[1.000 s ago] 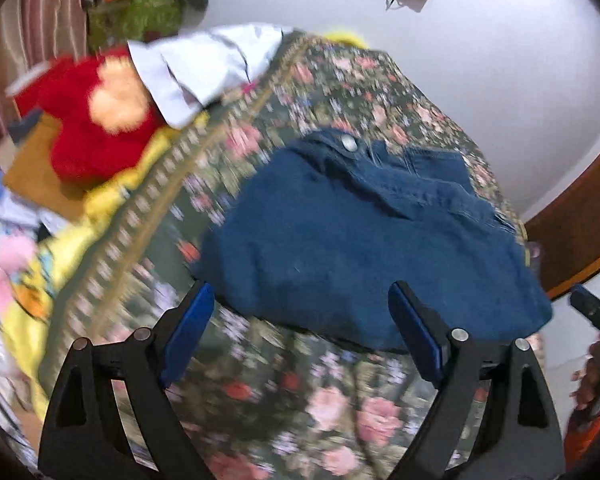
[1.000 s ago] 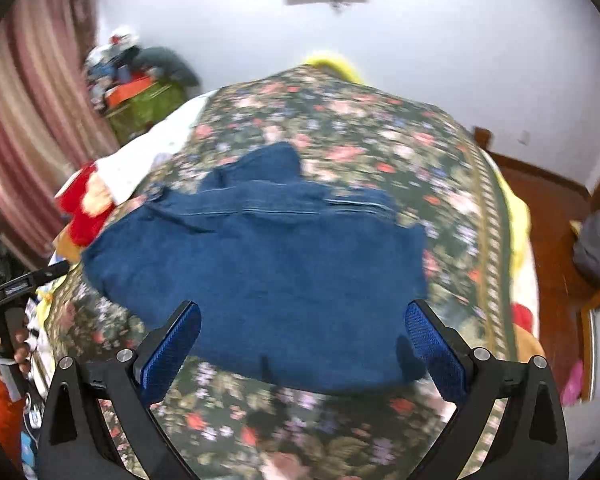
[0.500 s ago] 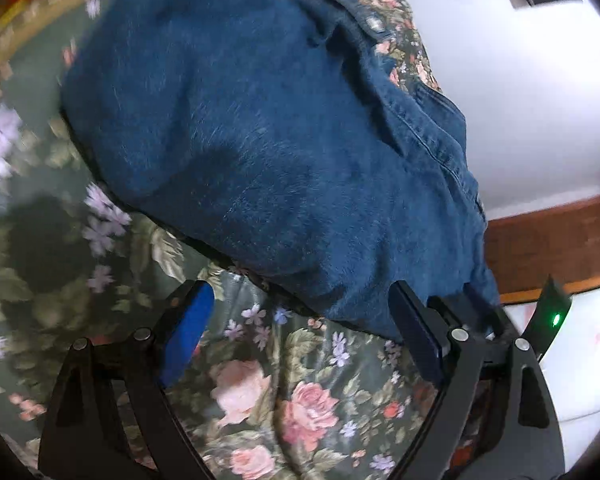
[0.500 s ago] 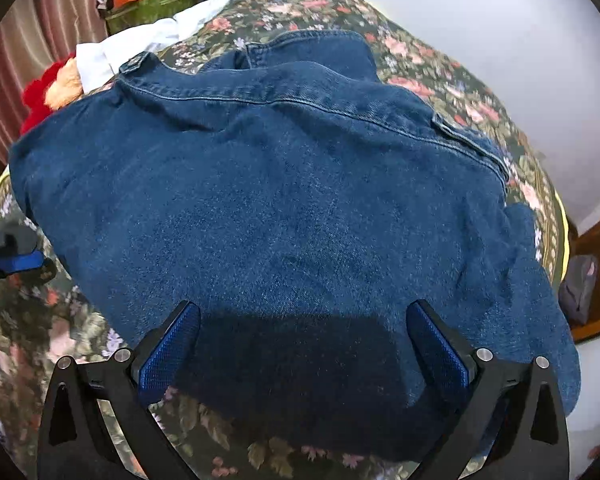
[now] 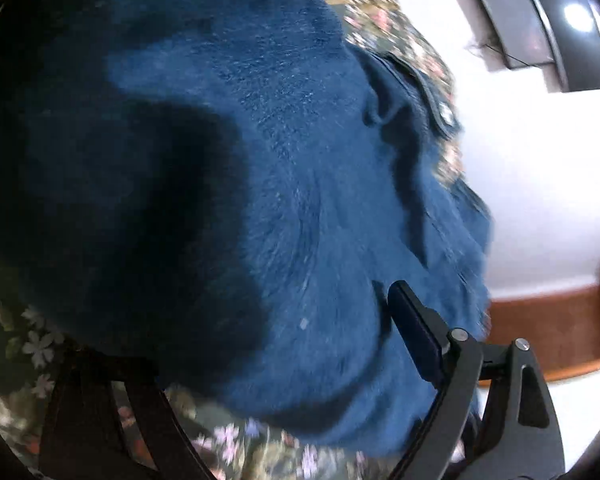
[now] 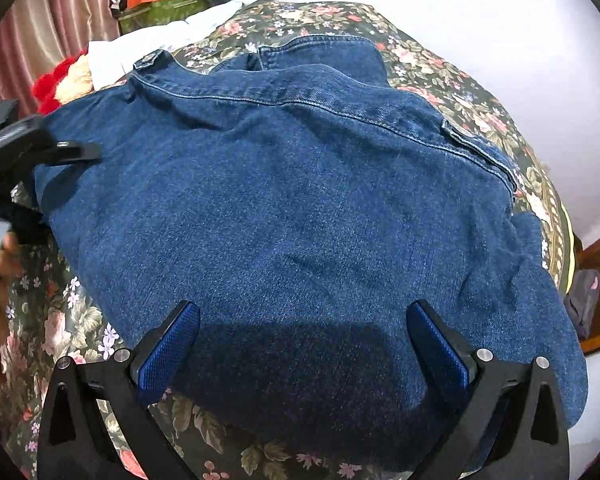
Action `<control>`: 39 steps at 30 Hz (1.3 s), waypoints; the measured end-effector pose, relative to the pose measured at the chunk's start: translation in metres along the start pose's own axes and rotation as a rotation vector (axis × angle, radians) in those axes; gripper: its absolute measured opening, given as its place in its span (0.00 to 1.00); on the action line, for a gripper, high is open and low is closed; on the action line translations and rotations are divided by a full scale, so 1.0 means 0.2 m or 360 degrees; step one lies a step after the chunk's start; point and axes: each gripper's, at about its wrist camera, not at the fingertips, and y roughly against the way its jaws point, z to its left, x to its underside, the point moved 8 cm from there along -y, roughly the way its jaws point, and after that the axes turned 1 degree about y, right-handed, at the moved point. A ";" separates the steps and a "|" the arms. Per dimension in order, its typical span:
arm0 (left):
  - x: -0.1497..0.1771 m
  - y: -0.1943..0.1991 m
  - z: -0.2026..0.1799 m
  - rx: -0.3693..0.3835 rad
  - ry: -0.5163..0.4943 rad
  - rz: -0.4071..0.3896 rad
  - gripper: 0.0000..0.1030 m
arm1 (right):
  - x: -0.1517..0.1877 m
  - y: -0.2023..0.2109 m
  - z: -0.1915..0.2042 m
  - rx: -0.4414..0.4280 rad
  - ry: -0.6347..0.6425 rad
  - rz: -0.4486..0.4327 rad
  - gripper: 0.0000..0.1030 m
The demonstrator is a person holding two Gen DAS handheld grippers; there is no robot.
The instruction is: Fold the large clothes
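Blue-padded, the right claw [image 6: 302, 346] hangs wide apart over the near hem of the denim jacket [image 6: 300, 200]; the left claw [image 5: 260, 344] straddles the jacket's left edge, apparently apart, one finger hidden under cloth. Best grip, I judge: pinch both layers at matching corners. Spread on the floral bedspread [image 6: 440, 68], the jacket's collar points away, long axis crosswise.

I see a dark blue denim garment [image 6: 300, 208] with lighter stitching. The bedspread [image 6: 440, 76] under it is dark green with pink and white flowers. My right gripper [image 6: 302, 344] has blue pads on black fingers.
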 end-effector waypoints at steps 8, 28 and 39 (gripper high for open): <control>0.03 0.07 -0.12 -0.0283 -0.0168 -0.0318 0.46 | 0.02 0.06 0.00 -0.0081 0.0007 0.0049 1.00; 0.03 0.63 -0.26 -0.0480 -0.0667 -0.0746 0.40 | -0.10 -0.06 0.61 -0.0584 0.0044 0.0158 1.00; 0.22 0.65 -0.62 -0.0453 -0.1154 -0.0860 0.40 | -0.04 0.48 0.04 -0.0424 -0.0193 -0.0149 0.99</control>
